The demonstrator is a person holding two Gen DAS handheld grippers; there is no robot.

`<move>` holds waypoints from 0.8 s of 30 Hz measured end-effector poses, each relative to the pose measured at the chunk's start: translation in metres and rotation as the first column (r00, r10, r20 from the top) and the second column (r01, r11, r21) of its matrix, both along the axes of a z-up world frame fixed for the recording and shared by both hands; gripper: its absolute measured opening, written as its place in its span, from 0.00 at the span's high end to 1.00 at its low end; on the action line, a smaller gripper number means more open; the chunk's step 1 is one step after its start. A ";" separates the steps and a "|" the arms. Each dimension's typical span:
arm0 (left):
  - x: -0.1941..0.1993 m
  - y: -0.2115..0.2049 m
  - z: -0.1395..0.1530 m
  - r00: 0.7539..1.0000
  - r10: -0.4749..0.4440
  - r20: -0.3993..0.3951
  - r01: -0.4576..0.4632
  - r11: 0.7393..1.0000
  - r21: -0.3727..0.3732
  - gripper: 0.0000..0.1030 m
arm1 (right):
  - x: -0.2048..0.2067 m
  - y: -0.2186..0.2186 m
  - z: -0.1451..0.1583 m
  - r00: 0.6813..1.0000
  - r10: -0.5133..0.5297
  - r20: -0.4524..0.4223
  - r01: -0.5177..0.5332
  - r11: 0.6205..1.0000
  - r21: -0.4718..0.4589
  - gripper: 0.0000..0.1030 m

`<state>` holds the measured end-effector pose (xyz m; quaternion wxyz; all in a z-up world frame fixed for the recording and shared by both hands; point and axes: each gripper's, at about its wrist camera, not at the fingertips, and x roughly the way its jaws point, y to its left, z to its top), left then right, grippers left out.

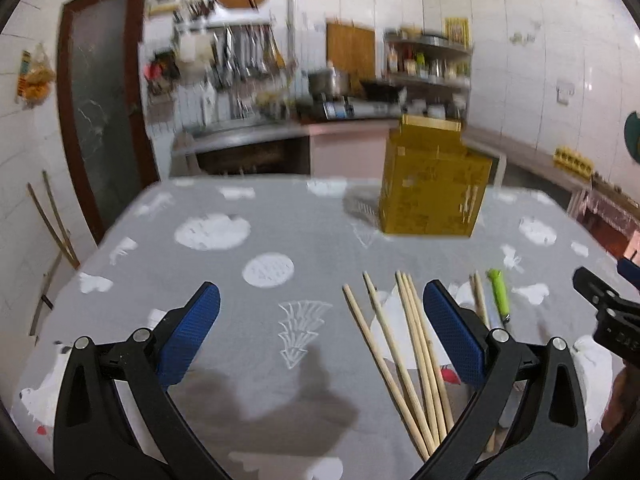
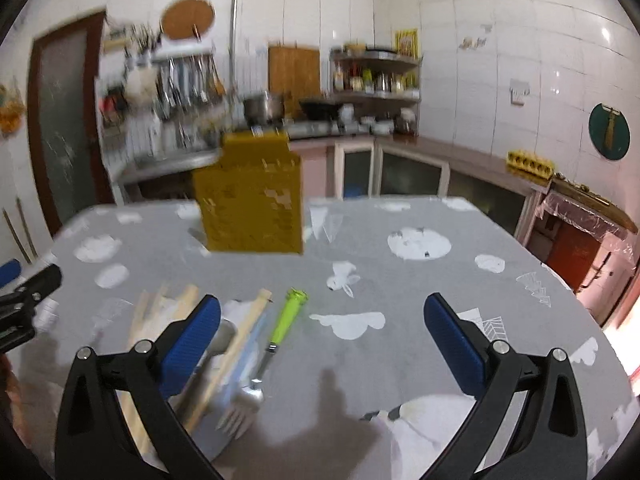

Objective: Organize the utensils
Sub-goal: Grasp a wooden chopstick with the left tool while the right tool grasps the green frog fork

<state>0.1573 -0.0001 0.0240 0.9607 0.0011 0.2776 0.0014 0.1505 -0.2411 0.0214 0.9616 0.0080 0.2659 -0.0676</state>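
A yellow perforated utensil holder point(image 1: 434, 186) stands upright at the far side of the grey table point(image 1: 280, 240); it also shows in the right wrist view point(image 2: 252, 200). Several wooden chopsticks point(image 1: 404, 356) lie near the front, just left of my left gripper's right finger. A green-handled fork point(image 2: 276, 340) lies beside chopsticks point(image 2: 236, 344) and a metal spoon point(image 2: 216, 344) near my right gripper's left finger. My left gripper point(image 1: 320, 304) is open and empty above the table. My right gripper point(image 2: 322, 316) is open and empty.
The tablecloth point(image 2: 400, 280) is grey with white prints. Behind the table are a kitchen counter point(image 2: 460, 152), a shelf of bottles point(image 2: 376, 76), hanging tools point(image 1: 240, 56) and a dark door point(image 1: 100, 120). The right gripper's tip shows at the left wrist view's right edge point(image 1: 600, 300).
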 end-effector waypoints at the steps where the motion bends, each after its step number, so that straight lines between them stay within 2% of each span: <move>1: 0.011 0.000 -0.005 1.000 -0.009 -0.026 0.009 1.000 -0.010 0.05 | 0.008 -0.002 -0.003 1.000 -0.009 -0.021 0.009 1.000 0.005 0.04; 3: 0.026 -0.002 -0.012 0.998 -0.005 -0.063 0.004 1.000 -0.011 0.05 | 0.028 -0.008 -0.013 0.997 -0.018 -0.070 0.021 0.999 0.034 0.04; 8: 0.069 -0.006 -0.039 0.980 -0.005 -0.201 -0.001 1.000 -0.029 0.05 | 0.067 -0.011 -0.037 0.984 -0.060 -0.170 0.067 0.997 0.034 0.04; 11: 0.088 -0.010 -0.054 0.968 0.006 -0.249 -0.008 1.000 -0.009 0.10 | 0.083 -0.010 -0.049 0.976 -0.061 -0.207 0.071 0.997 0.037 0.05; 13: 0.096 -0.011 -0.058 0.963 0.020 -0.268 -0.019 1.000 0.008 0.12 | 0.093 -0.007 -0.055 0.971 -0.062 -0.231 0.069 0.997 0.024 0.11; 15: 0.101 -0.012 -0.061 0.959 0.016 -0.283 -0.018 1.000 -0.006 0.14 | 0.101 -0.006 -0.061 0.965 -0.055 -0.256 0.065 0.997 0.030 0.13; 18: 0.105 -0.012 -0.065 0.956 0.019 -0.293 -0.023 1.000 -0.009 0.14 | 0.109 -0.005 -0.068 0.955 -0.054 -0.293 0.068 0.997 0.038 0.23; 21: 0.110 -0.013 -0.071 0.947 0.009 -0.321 -0.016 1.000 -0.020 0.22 | 0.112 -0.005 -0.071 0.950 -0.038 -0.309 0.063 0.995 0.072 0.27; 24: 0.114 -0.010 -0.077 0.938 0.006 -0.346 -0.018 0.999 -0.031 0.34 | 0.116 -0.002 -0.074 0.945 -0.020 -0.326 0.050 0.995 0.086 0.37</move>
